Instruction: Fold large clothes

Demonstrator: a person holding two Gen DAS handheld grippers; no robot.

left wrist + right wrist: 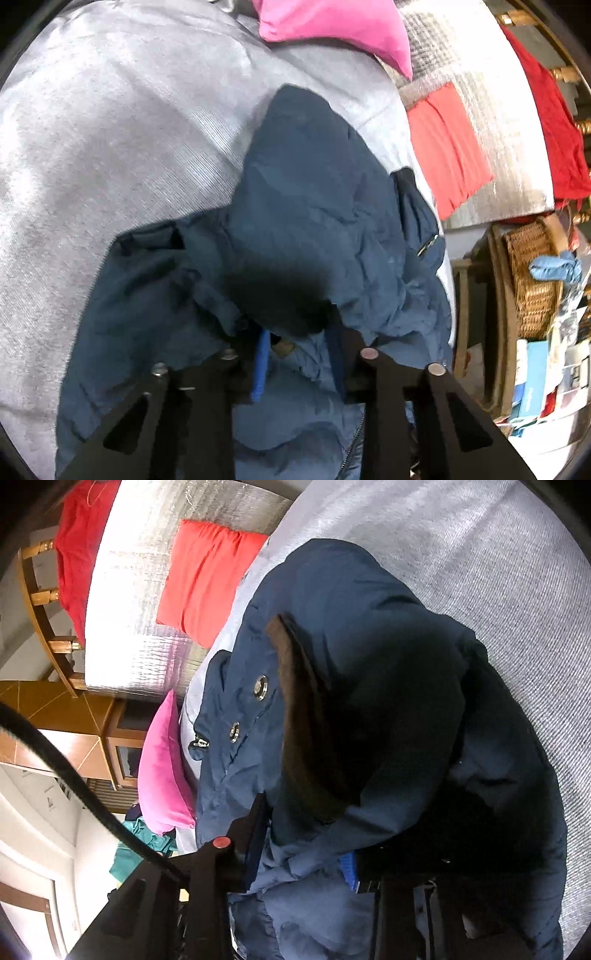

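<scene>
I had both grippers, left (295,363) and right (295,853), pinched on the near edge of the blue jacket (314,206), bunched on the grey bed (110,129), ready to fold it.

Print on the boxes (535,391) seems too blurred to read.

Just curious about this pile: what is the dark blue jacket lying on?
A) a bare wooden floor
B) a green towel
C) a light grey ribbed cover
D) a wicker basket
C: the dark blue jacket is spread over the light grey ribbed cover, which shows around it in both views.
</scene>
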